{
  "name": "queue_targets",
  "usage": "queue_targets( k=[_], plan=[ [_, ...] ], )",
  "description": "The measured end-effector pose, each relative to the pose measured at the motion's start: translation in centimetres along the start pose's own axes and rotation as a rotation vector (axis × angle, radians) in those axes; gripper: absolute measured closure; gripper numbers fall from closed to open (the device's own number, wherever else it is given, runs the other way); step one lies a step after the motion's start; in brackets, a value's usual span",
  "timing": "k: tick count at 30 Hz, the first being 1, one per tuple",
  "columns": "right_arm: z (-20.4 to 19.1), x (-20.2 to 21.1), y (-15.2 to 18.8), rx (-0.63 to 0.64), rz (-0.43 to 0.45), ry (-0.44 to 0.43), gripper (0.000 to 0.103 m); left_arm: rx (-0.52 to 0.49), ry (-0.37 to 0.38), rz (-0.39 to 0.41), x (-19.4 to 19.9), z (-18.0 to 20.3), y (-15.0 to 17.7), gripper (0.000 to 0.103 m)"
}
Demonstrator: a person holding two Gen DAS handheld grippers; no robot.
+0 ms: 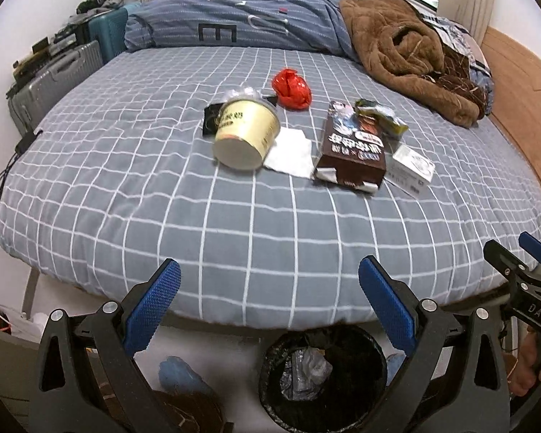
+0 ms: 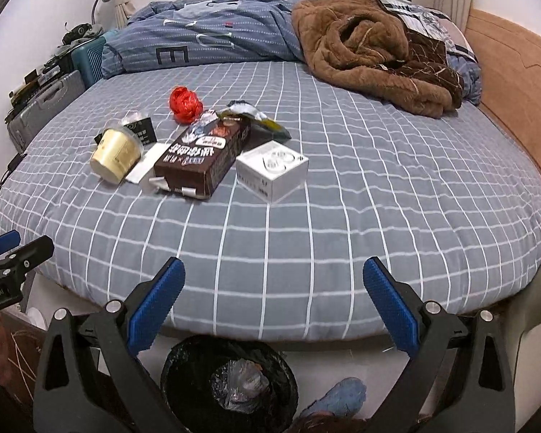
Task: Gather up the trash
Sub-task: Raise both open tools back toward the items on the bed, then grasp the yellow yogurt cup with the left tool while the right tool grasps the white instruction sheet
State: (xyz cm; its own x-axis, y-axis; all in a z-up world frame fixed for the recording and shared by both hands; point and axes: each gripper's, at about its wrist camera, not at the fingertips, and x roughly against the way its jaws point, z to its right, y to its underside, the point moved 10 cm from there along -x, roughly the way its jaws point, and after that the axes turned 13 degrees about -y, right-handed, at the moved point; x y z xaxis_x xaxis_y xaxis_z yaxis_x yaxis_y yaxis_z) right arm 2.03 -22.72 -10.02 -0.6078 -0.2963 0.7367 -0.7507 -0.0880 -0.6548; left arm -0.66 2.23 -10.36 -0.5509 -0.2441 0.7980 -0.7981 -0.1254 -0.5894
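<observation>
Trash lies in a cluster on the grey checked bed (image 1: 162, 216) (image 2: 378, 198): a tipped cream paper cup (image 1: 247, 133) (image 2: 117, 155), a white napkin (image 1: 290, 151) (image 2: 146, 166), a brown carton (image 1: 353, 148) (image 2: 205, 155), a crumpled red bag (image 1: 292, 88) (image 2: 184, 104), a green-yellow wrapper (image 1: 378, 115) (image 2: 259, 113) and a small white box (image 1: 411, 167) (image 2: 272, 169). A black-lined bin (image 1: 322, 379) (image 2: 229, 386) stands on the floor below the bed's near edge. My left gripper (image 1: 270, 288) and right gripper (image 2: 274, 288) hover open and empty over that edge, well short of the trash.
A folded blue duvet (image 1: 234, 18) and a brown blanket (image 1: 407, 54) lie at the far side of the bed. Suitcases (image 1: 61, 72) stand along the left wall, a wooden headboard (image 1: 523, 90) on the right. Blue slippers (image 1: 184, 375) (image 2: 339, 393) lie beside the bin.
</observation>
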Motion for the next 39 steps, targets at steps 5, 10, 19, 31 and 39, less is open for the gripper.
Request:
queue_targets(
  k=[5, 10, 19, 31, 39],
  plan=[
    [0.1, -1.8, -1.8, 0.003, -0.011, -0.010, 0.008, 0.011, -0.009, -0.010, -1.6, -0.6, -1.7, 0.006],
    [0.6, -4.3, -3.2, 0.015, -0.033, -0.004, 0.008, 0.011, -0.025, -0.027, -4.2, -1.0, -3.5, 0.006],
    [2.3, -10.2, -5.7, 0.013, -0.083, -0.001, 0.008, 0.013, -0.050, -0.061, -9.7, -1.4, -7.1, 0.006],
    [3.3, -16.2, -8.3, -0.007, -0.116, -0.013, 0.008, 0.014, -0.048, -0.082, -14.8, -0.7, -10.3, 0.006],
    [3.4, -18.4, -8.7, -0.011, -0.121, -0.004, 0.008, 0.014, -0.037, -0.086, -16.5, -0.2, -11.1, 0.007]
  ],
)
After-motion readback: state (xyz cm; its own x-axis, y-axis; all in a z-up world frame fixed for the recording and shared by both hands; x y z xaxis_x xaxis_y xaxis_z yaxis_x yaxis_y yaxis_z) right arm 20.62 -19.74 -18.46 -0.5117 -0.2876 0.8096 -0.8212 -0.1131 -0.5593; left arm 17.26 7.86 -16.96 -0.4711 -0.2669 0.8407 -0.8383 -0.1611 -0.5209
